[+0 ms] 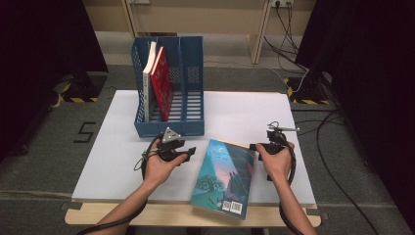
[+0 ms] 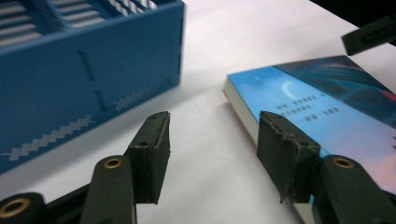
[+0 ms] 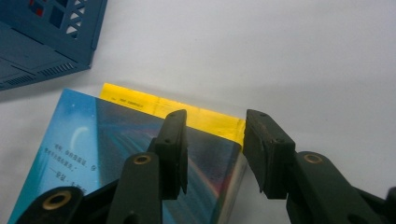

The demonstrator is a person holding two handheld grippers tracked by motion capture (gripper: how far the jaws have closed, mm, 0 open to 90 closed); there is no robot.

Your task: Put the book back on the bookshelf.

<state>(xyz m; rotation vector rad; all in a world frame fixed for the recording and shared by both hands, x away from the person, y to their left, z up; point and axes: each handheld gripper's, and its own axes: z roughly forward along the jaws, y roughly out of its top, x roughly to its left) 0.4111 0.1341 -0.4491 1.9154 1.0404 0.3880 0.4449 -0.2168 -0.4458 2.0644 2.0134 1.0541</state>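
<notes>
Book: a paperback book with a blue and teal picture cover (image 1: 225, 178) lies flat on the white tabletop (image 1: 107, 161), near the front edge, between the two hands. Its lower corner reaches over the front edge of the white sheet. In the right gripper view a yellow strip (image 3: 173, 105) runs along its far edge.

Left gripper: the black two-jaw left gripper (image 2: 212, 144) is held low over the white top, just left of the book's upper left corner. Its jaws stand moderately apart and nothing is between them, only bare white surface. The right-hand jaw stands in front of the book's near side; I cannot tell if it touches.

Right gripper: the black two-jaw right gripper (image 3: 215, 149) is at the book's upper right corner. Its jaws stand wide apart. One jaw is over the cover, the other is beyond the edge, so the corner lies in the gap. The pads do not press on it.

Hands: the left hand (image 1: 161, 166) and the right hand (image 1: 276, 159) come from the front edge of the table, one on each side of the book.

File holder: a blue plastic file holder with three compartments (image 1: 191, 73) stands toward the back edge, left of the middle. A red book (image 1: 163, 81) and a white book (image 1: 148, 83) lean in its left compartment.
</notes>
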